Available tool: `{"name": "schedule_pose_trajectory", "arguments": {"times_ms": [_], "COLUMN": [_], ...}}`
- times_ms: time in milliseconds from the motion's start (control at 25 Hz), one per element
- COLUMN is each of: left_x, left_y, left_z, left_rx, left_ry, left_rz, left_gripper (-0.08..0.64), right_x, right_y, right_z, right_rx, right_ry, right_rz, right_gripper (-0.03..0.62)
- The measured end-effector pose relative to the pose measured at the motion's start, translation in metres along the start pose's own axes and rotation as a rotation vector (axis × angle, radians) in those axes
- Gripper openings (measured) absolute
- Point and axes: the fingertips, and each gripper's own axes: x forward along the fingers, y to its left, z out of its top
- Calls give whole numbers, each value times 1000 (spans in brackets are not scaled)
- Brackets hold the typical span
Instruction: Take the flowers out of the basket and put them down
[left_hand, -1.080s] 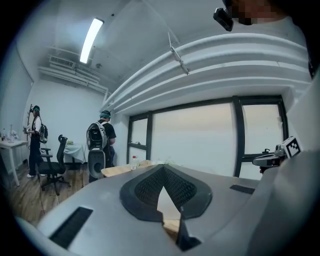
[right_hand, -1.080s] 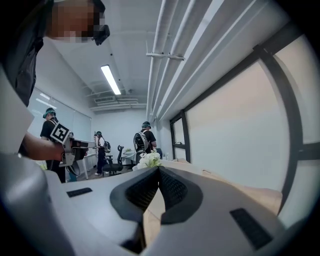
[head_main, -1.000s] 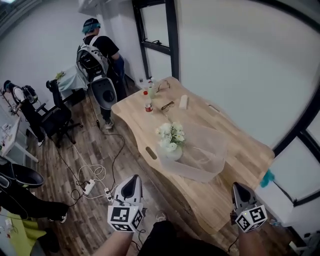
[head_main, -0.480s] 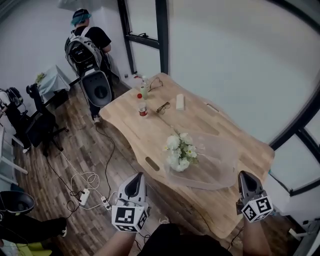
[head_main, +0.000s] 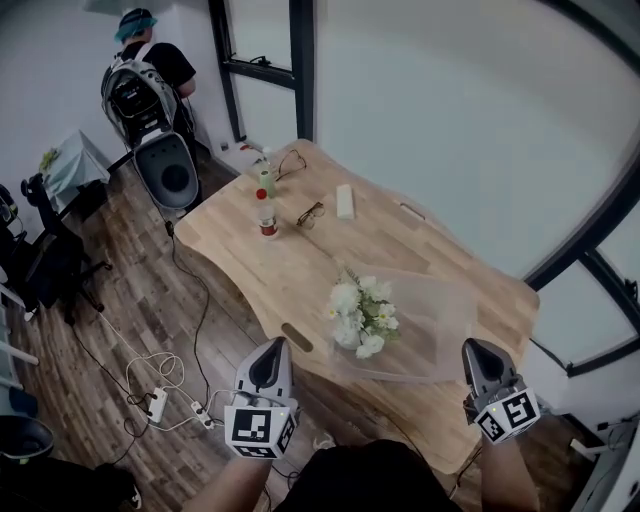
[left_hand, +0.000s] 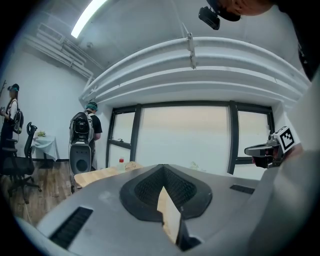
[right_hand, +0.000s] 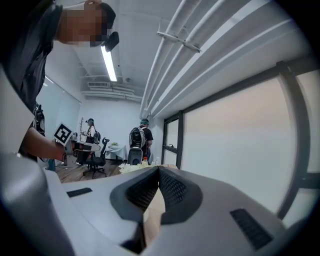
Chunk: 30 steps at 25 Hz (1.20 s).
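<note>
White flower bunch (head_main: 362, 312) sits in clear plastic basket (head_main: 440, 318), at the end toward the left edge of the light wooden tabletop (head_main: 300, 250), near its front edge. Left tool (head_main: 269, 352) and right tool (head_main: 477, 352) are both pressed together, empty, by the front edge, clear of the basket.

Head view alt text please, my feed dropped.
White flowers sit in a translucent basket on a wooden table, untouched. The left gripper and right gripper hover at its near edge, jaws together, empty.
</note>
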Motion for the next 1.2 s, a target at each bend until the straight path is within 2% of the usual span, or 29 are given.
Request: {"name": "schedule_pose_trajectory", "arguments": {"times_ms": [280, 480, 640, 880, 1200], "left_x": [13, 21, 27, 36, 50], "left_y": [-2, 7, 17, 29, 35], "left_z": [0, 12, 17, 3, -13], "left_rx": [5, 20, 35, 35, 37], "left_ry": [15, 20, 28, 75, 115], "left_rz": [7, 59, 104, 161, 197], "left_gripper": [5, 5, 5, 5, 5], "right_x": [31, 65, 98, 139, 165], "right_y": [-21, -29, -36, -40, -27], "right_z": [19, 20, 4, -33, -77], "right_rx": [-5, -18, -14, 15, 31], "right_ry": [-57, -53, -26, 15, 99], "right_rz": [18, 113, 186, 237, 350], "right_gripper": [21, 21, 21, 21, 21]}}
